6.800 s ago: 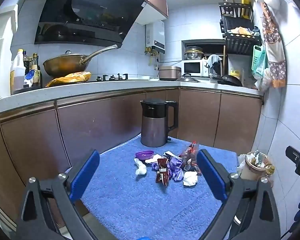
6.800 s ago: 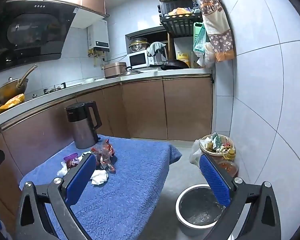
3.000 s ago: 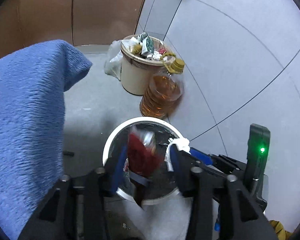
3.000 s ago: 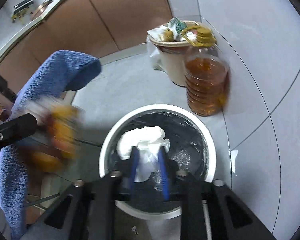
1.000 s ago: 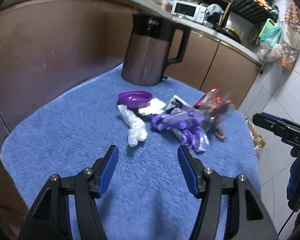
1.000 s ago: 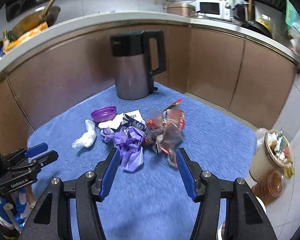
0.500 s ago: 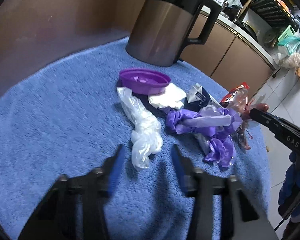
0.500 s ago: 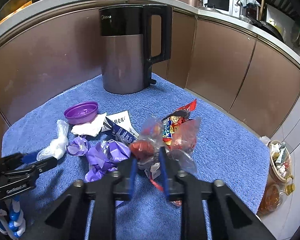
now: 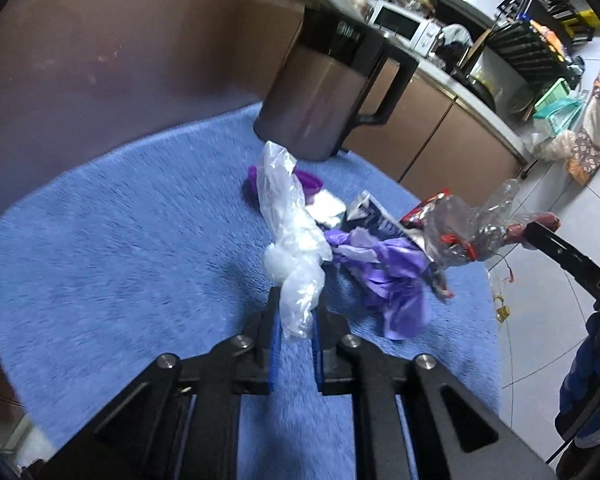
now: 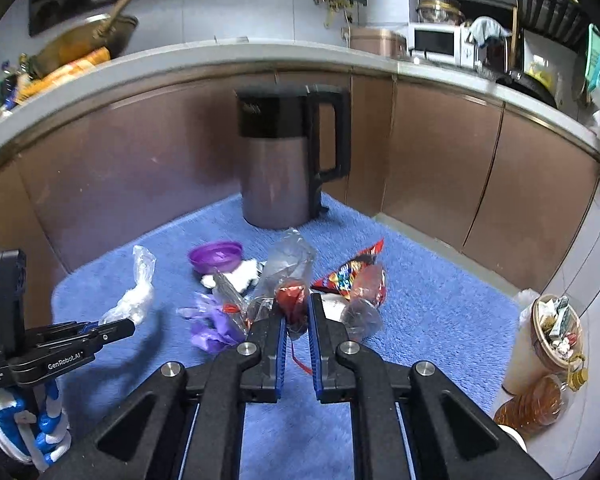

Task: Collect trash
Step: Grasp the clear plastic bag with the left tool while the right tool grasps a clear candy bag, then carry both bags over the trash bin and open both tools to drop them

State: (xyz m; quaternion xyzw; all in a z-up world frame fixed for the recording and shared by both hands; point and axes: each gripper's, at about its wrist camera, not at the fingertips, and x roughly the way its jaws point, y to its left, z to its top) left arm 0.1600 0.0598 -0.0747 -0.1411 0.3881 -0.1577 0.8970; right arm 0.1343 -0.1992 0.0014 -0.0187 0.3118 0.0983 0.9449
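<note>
My left gripper (image 9: pixel 294 316) is shut on a crumpled clear plastic bag (image 9: pixel 290 232) and holds it above the blue towel (image 9: pixel 120 240). My right gripper (image 10: pixel 298 312) is shut on a clear wrapper with red inside (image 10: pixel 290 280), lifted a little off the towel; it also shows in the left wrist view (image 9: pixel 460 224). On the towel lie purple plastic scrap (image 9: pixel 392 276), a red snack packet (image 10: pixel 350 268), a purple lid (image 10: pixel 216 255), white tissue (image 10: pixel 242 274) and a dark printed carton (image 9: pixel 374 216).
A dark electric kettle (image 10: pixel 284 160) stands at the towel's far edge. Brown cabinets (image 10: pixel 440 168) run behind. On the floor at right stand a full beige bin (image 10: pixel 548 336) and an oil bottle (image 10: pixel 532 404).
Both grippers came back from the floor bin to the towel, closed on trash and lifted it: left on the clear bag, right on the red-filled wrapper.
</note>
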